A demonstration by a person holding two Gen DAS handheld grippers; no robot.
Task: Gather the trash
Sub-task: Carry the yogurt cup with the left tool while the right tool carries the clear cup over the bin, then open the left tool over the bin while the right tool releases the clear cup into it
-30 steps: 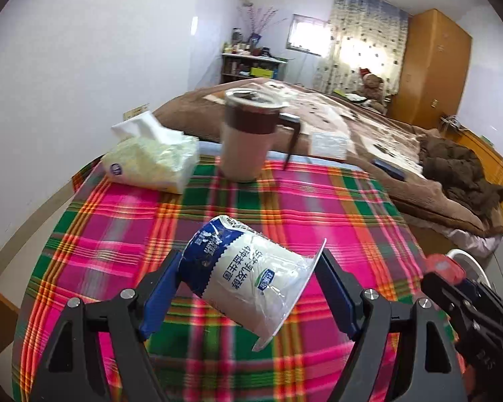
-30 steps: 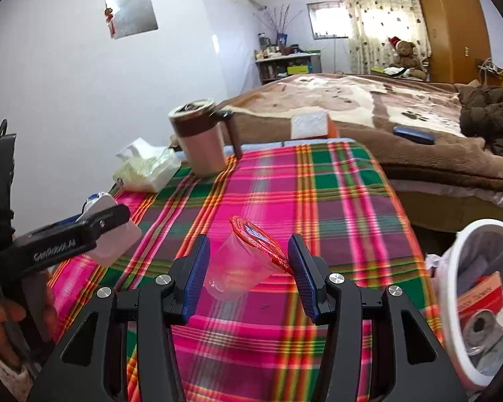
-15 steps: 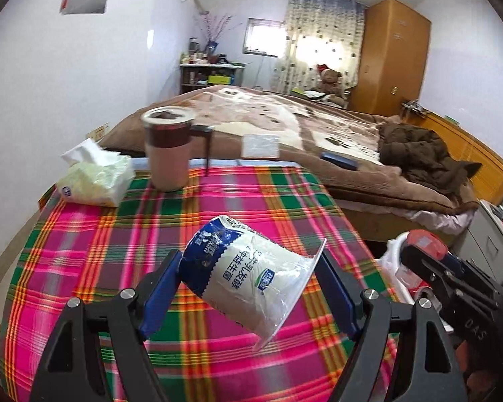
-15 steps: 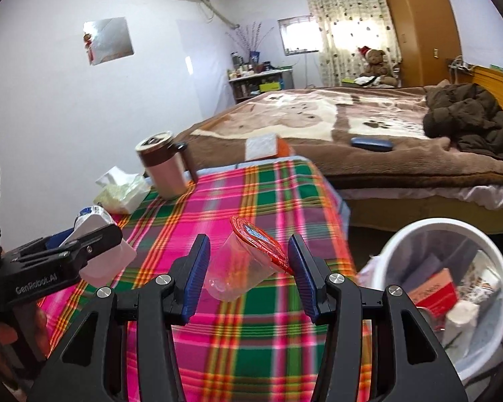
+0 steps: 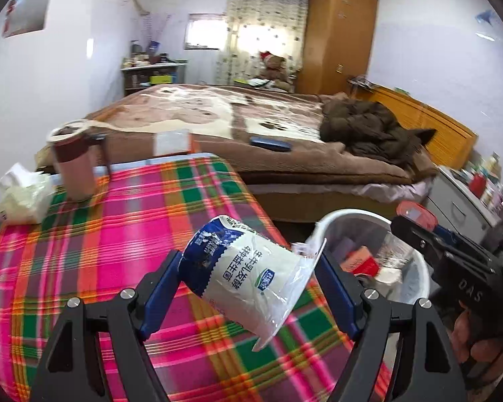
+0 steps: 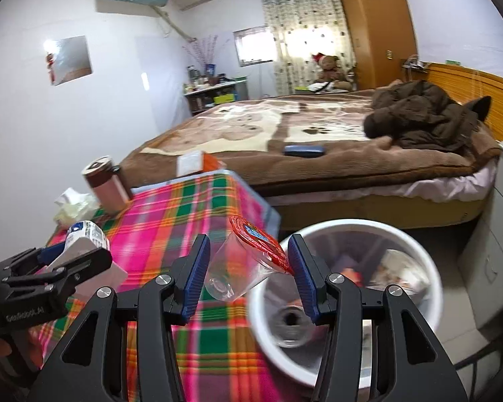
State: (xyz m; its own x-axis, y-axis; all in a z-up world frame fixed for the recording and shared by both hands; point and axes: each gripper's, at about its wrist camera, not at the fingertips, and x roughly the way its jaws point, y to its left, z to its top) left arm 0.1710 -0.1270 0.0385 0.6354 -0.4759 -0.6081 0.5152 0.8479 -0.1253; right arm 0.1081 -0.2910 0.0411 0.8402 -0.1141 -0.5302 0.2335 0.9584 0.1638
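Both hands have swung away from the wall side of the table toward the bed, so the white bin [image 6: 352,231], barely in sight a second ago, is now sitting right in front of both cameras. The left gripper [image 5: 248,278] is clamping a white-and-blue yogurt cup [image 5: 248,278], lying tilted with its blue base up to the left and its torn foil lid sagging down to the right. The cup is hanging above the plaid cloth [image 5: 100,268] near the table's right edge, just beside the bin [image 5: 415,268], not over it yet. The right gripper [image 6: 248,268] is squeezing a clear plastic cup [image 6: 238,268] with a red lid [image 6: 258,244], tipped so the lid is facing up and right. That cup is hovering above the table's corner, just at the bin's near rim. The bin is standing on the floor between table and bed, already holding wrappers and cartons. Back on the cloth, a mug [image 5: 73,164] and a tissue pack [image 5: 23,197] are sitting by the wall. A brown coat [image 6: 426,114] is lying heaped on the bed [image 6: 251,127].
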